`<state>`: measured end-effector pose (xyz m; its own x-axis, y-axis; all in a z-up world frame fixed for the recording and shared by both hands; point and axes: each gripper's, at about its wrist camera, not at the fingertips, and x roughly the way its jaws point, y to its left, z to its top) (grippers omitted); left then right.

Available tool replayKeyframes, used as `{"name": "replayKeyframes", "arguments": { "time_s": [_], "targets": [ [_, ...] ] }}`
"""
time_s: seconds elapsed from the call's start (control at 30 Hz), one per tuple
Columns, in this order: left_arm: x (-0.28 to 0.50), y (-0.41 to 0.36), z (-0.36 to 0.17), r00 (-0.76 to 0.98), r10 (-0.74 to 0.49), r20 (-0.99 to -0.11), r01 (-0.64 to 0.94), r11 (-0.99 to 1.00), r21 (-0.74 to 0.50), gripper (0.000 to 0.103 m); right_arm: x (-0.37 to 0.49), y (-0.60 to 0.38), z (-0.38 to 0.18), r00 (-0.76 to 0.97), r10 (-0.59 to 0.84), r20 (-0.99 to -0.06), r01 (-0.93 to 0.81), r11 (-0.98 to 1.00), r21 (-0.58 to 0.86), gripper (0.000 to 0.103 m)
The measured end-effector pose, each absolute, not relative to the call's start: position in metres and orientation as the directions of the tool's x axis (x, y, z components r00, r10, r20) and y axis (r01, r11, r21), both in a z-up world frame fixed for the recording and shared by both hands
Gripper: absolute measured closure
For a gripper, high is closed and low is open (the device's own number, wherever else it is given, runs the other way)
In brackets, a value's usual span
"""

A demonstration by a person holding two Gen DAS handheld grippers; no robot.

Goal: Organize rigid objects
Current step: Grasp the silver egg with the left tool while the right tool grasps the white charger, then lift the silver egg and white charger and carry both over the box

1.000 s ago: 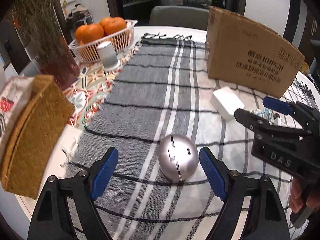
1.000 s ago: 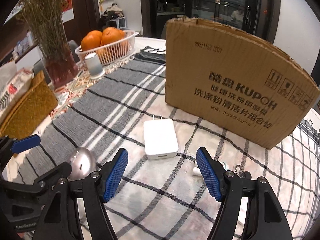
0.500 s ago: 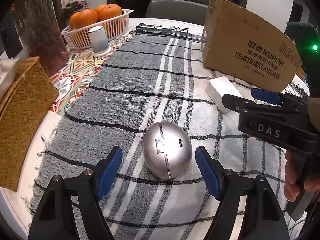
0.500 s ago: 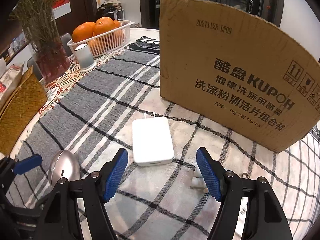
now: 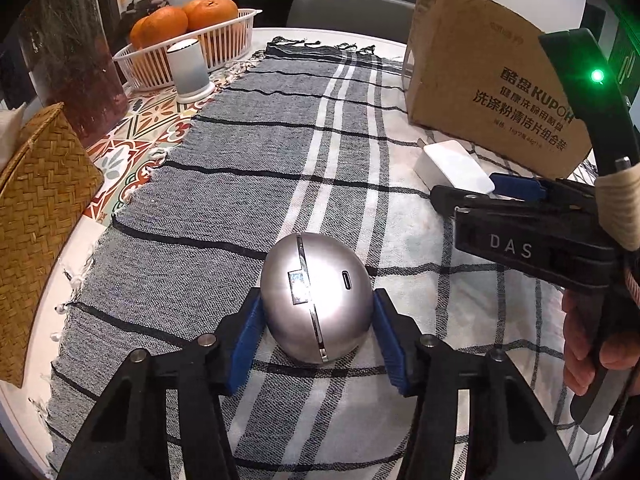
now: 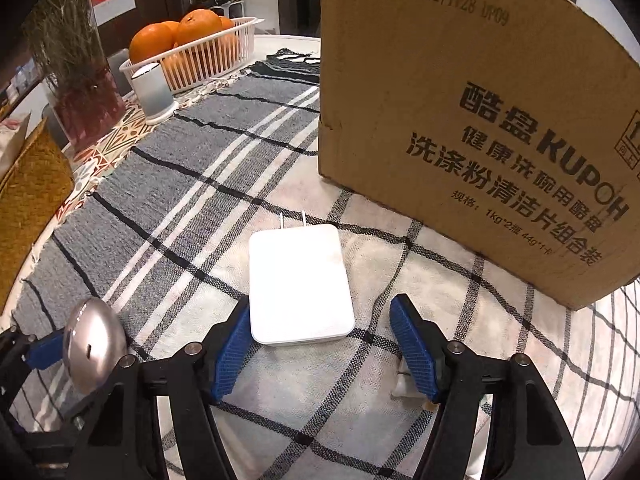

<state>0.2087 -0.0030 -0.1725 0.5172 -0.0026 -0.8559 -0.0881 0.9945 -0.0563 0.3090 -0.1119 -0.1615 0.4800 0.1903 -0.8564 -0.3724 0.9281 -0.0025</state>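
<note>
Oranges [image 5: 188, 20] fill basket [image 5: 224, 50]; left hand-held gripper [image 5: 316, 334] clamps silver egg [image 5: 316, 296], right hand-held gripper [image 6: 320, 350] gapes.

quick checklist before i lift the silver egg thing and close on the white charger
1. Left gripper pads on both sides of the silver egg: ok, shut on it.
2. Egg held near its middle: ok.
3. Right gripper open: ok.
4. White charger centred between the right fingers: not ok, it lies close to the left finger, gap on the right.
5. Charger prongs pointing away, toward the cardboard box: ok.
6. Small white piece by the right finger out of the way: cannot tell.
</note>
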Motion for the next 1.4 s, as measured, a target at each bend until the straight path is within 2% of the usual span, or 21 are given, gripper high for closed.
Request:
{"name": "replayKeyframes", "arguments": {
  "time_s": [0.13,0.17,0.67,0.93,1.4],
  "targets": [
    [0.208,0.0,-0.172,0.523,-0.017,-0.852,-0.082,0.994,-0.07,0.05,0.305,-0.11,-0.16,0.482,0.199,-0.853,-0.381,0.925,0.001,0.055],
    [0.207,0.001,-0.172,0.524,-0.016,-0.852,-0.081,0.994,-0.068,0.05,0.304,-0.108,-0.159,0.485,0.2,-0.851,-0.382,0.924,-0.001,0.056],
    [0.205,0.007,-0.158,0.572,-0.026,-0.82,-0.06,0.995,-0.074,0.05,0.286,-0.116,-0.132,0.557,0.203,-0.805,-0.332,0.943,0.008,0.057],
    [0.206,0.006,-0.161,0.562,-0.024,-0.827,-0.052,0.997,-0.065,0.05,0.29,-0.119,-0.145,0.501,0.208,-0.84,-0.314,0.948,0.047,0.057],
    [0.21,0.012,-0.173,0.542,-0.032,-0.84,-0.062,0.995,-0.078,0.05,0.305,-0.107,-0.156,0.476,0.188,-0.859,-0.326,0.945,0.026,0.057]
  ]
}}
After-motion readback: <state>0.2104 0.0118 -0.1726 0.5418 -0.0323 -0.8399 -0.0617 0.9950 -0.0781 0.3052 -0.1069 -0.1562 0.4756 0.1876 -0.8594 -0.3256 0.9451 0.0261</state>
